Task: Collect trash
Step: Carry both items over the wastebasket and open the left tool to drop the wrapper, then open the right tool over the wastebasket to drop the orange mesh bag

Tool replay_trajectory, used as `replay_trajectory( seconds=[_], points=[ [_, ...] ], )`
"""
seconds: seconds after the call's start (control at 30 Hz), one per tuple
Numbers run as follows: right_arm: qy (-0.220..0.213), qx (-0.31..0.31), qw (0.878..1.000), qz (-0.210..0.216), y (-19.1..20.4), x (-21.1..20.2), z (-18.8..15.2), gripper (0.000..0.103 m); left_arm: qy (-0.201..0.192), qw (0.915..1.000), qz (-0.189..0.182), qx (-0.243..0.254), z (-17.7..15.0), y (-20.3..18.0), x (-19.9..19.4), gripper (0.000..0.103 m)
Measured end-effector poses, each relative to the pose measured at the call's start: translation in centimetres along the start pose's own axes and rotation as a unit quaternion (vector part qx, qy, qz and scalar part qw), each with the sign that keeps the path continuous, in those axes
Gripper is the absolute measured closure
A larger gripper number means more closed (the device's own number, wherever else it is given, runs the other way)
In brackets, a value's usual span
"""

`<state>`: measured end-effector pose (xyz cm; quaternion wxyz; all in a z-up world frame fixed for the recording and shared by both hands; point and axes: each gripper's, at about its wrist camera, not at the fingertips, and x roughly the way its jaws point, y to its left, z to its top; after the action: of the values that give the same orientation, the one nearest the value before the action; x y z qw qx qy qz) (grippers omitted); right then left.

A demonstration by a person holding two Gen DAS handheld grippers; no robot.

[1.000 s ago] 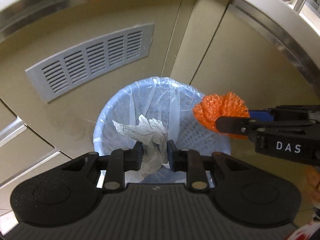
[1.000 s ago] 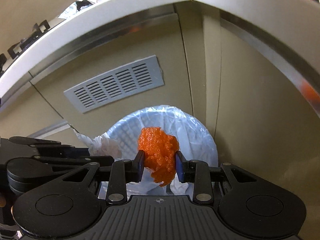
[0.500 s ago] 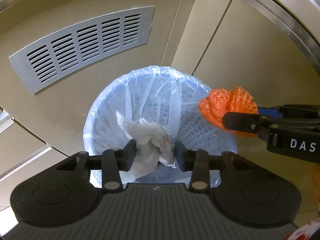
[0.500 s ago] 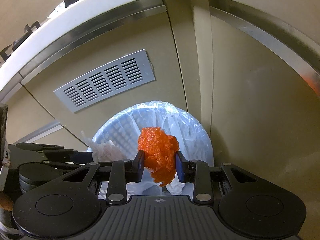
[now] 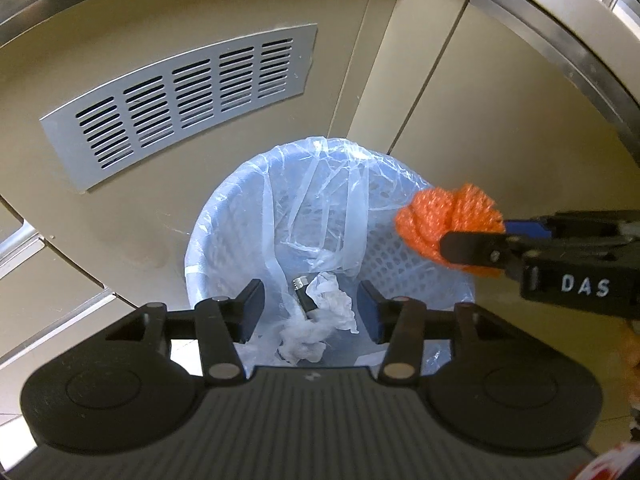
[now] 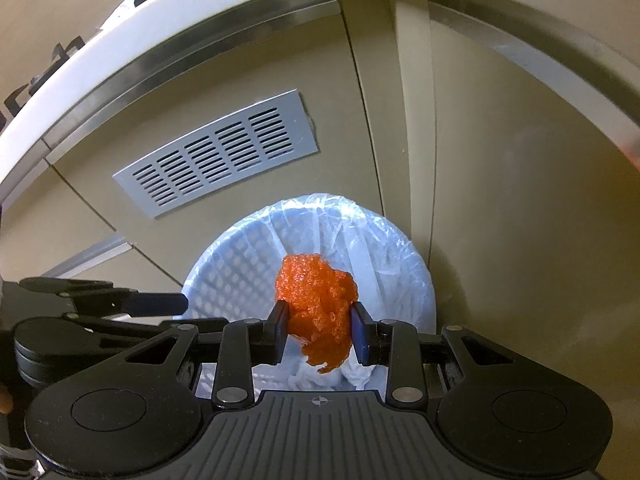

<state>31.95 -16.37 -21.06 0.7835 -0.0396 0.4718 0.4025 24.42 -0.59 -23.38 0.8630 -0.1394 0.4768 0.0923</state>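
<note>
Below, crumpled white tissue (image 5: 320,320) is seen in the plastic-lined mesh bin (image 5: 420,248), under the opening, empty left gripper (image 5: 310,304). A knobbly orange net wad (image 6: 318,304) is pinched by the right gripper (image 6: 320,334).

Trash at the lined bin: white paper inside, orange wad above the rim.

The bin (image 5: 224,216) is a pale blue, round mesh basket lined with a thin clear plastic bag (image 5: 320,200) whose edge folds over the rim; it stands on the floor against beige cabinet fronts. A crumpled white paper (image 5: 332,304) lies loose down inside the bag, resting beside a small dark cylindrical item (image 5: 305,300) with a metallic end. A wad of bright orange netting (image 6: 320,304), bunched and knobbly, hangs over the bin's opening, pinched at its sides, its lower tip dangling free; in the left wrist view it sits above the bin's right rim.
</note>
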Motion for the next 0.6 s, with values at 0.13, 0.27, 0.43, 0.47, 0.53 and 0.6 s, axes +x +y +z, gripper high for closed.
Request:
replay_trajectory(
  seconds=[0.13, 0.27, 0.43, 0.47, 0.53, 0.6],
  points=[
    [0.006, 0.0, 1.0, 0.005, 0.1, 0.4, -0.2, 0.071, -0.001, 1.0, 0.003, -0.001, 0.0, 0.0, -0.3, 0.057],
    [0.01, -0.003, 1.0, 0.01, 0.5, 0.8, -0.3, 0.071, -0.004, 1.0, 0.003, -0.001, 0.0, 0.0, -0.6, 0.057],
    [0.01, -0.005, 1.0, 0.017, 1.0, 1.6, -0.1, 0.07, -0.004, 1.0, 0.006, -0.004, -0.1, 0.4, -0.8, 0.057],
    [0.01, -0.005, 1.0, 0.019, 1.1, 1.7, 0.0, 0.067, -0.004, 1.0, 0.007, -0.005, -0.1, 0.5, -0.9, 0.057],
    [0.008, -0.007, 1.0, 0.023, 1.4, 2.0, 0.3, 0.062, -0.005, 0.9999, 0.01, -0.005, -0.1, 0.7, -1.0, 0.057],
    [0.003, -0.011, 1.0, 0.023, 1.8, 2.1, 0.5, 0.059, -0.005, 0.9999, 0.013, -0.006, -0.2, 0.8, -1.2, 0.057]
  ],
)
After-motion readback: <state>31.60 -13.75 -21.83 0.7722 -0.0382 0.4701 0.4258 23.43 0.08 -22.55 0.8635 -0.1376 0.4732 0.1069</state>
